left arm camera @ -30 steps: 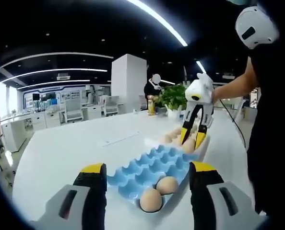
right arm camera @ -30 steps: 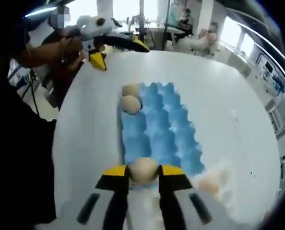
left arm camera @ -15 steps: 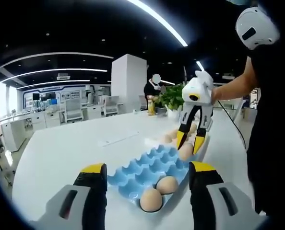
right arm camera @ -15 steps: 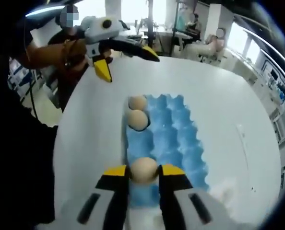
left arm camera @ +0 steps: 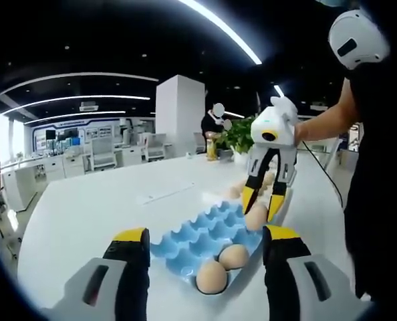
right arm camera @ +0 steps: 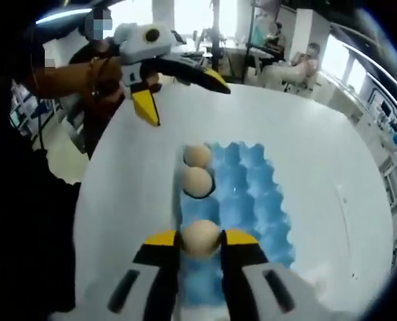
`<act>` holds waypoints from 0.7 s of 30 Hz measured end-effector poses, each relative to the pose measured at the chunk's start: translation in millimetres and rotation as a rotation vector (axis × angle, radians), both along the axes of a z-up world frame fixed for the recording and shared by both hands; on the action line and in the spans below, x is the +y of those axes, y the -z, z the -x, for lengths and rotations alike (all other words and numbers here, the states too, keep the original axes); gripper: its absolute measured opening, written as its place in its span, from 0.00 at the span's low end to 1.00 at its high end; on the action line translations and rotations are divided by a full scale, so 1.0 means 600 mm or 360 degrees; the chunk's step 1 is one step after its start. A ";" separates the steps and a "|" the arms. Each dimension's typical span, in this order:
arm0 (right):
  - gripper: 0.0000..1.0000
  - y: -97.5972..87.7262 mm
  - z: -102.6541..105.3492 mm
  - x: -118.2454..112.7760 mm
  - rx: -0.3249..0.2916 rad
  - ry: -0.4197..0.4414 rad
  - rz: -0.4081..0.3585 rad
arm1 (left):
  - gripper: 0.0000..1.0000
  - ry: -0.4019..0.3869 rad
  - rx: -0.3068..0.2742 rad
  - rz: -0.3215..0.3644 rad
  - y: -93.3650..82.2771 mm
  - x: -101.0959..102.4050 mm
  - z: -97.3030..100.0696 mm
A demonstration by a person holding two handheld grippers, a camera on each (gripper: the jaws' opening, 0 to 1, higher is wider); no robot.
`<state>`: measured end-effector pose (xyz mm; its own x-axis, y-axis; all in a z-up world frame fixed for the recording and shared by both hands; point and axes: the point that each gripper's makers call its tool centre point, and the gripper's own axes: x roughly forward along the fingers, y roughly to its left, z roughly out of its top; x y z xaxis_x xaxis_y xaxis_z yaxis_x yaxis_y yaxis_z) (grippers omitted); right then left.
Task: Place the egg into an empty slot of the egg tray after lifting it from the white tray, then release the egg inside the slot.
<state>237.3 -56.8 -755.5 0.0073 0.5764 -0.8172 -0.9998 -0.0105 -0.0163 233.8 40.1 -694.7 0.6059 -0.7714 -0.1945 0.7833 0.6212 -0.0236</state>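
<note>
Blue egg tray (right arm camera: 242,200) lies on the table (right arm camera: 319,154), two eggs (right arm camera: 197,180) seated. Right gripper (right arm camera: 200,242) pinches the egg (right arm camera: 200,238) above the tray's near end. Left gripper (left arm camera: 205,237) hangs spread, empty. Carrying step; next, lower into a vacant slot and let go.

Views face each other across shared egg tray (left arm camera: 208,235) (right arm camera: 248,200), both near.

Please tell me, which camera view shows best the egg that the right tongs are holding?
The right gripper view: the held egg sits close and unobstructed between the right tongs' yellow tips, over the blue egg tray. In the left gripper view it is small and distant, partly hidden by the tips.
</note>
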 end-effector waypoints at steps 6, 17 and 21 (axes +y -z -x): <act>0.24 0.001 0.001 0.013 0.0008 -0.0013 -0.0018 | 0.69 0.0005 0.0004 0.0001 0.001 -0.001 0.002; 0.24 0.007 -0.001 0.027 0.0008 -0.0029 -0.0023 | 0.69 0.0007 0.0008 0.0003 0.002 -0.002 0.003; 0.24 0.013 0.001 0.034 0.0014 -0.0039 -0.0021 | 0.68 0.0015 0.0012 0.0005 0.002 -0.005 0.004</act>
<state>236.8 -36.7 -763.5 -0.0138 0.5872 -0.8093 -0.9994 -0.0346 -0.0081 231.5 37.3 -695.9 0.5973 -0.7776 -0.1964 0.7888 0.6139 -0.0313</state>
